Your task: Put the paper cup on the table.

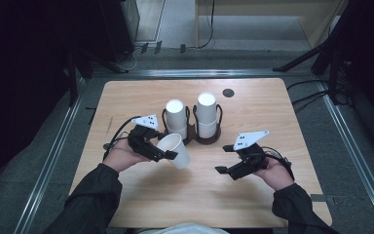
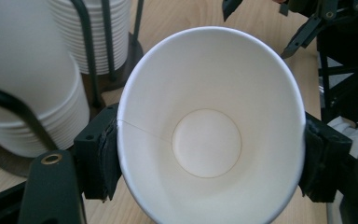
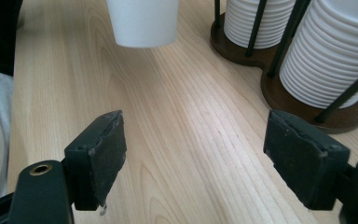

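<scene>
A white paper cup (image 1: 174,149) is held above the wooden table (image 1: 126,97), tilted with its mouth toward the camera on my left gripper (image 1: 168,153). In the left gripper view the cup (image 2: 209,126) sits between the two black pads (image 2: 103,156), squeezed slightly oval, its empty bottom showing. My right gripper (image 1: 220,169) hovers low over the table at the right, jaws wide apart with nothing between them. Its own view has the gripper (image 3: 193,161) over bare wood, with the held cup's base (image 3: 142,21) ahead.
Two stacks of white cups (image 1: 175,117) (image 1: 206,114) stand in a dark wire holder (image 1: 195,134) at the table's middle. The stacks (image 3: 326,56) lie close to the right gripper's right side. A black round disc (image 1: 228,92) sits in the tabletop behind them.
</scene>
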A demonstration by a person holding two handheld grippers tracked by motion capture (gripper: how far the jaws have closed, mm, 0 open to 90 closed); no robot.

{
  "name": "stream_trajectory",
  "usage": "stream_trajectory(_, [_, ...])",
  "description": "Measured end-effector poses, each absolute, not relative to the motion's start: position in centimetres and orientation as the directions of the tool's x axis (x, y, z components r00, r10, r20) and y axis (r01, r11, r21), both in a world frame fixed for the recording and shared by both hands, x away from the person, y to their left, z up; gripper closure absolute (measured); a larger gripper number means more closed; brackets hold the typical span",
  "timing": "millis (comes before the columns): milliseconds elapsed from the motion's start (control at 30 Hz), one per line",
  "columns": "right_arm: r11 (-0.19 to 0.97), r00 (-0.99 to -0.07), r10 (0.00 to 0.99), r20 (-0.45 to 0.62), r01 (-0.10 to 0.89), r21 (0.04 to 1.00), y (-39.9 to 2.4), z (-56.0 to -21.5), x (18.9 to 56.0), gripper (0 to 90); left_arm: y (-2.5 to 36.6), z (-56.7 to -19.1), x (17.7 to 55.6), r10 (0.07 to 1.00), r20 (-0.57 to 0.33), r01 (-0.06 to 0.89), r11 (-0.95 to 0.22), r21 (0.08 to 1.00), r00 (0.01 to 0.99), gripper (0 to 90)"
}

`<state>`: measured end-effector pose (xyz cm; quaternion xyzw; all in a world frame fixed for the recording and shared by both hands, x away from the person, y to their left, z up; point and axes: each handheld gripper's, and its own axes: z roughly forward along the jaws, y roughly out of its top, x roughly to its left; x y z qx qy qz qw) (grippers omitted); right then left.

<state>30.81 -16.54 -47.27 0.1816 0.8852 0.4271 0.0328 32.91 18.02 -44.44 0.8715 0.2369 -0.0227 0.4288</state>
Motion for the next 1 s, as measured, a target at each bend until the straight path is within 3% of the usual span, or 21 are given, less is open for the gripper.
stream_trajectory(1000, [0.594, -0.926, 0.368, 0.08, 0.3, 0.747, -16.5, -47.9, 32.8, 21.4, 24.7, -44.8, 34.1, 0.575, -0.223, 0.53, -0.447, 0.721, 0.787, 23.0])
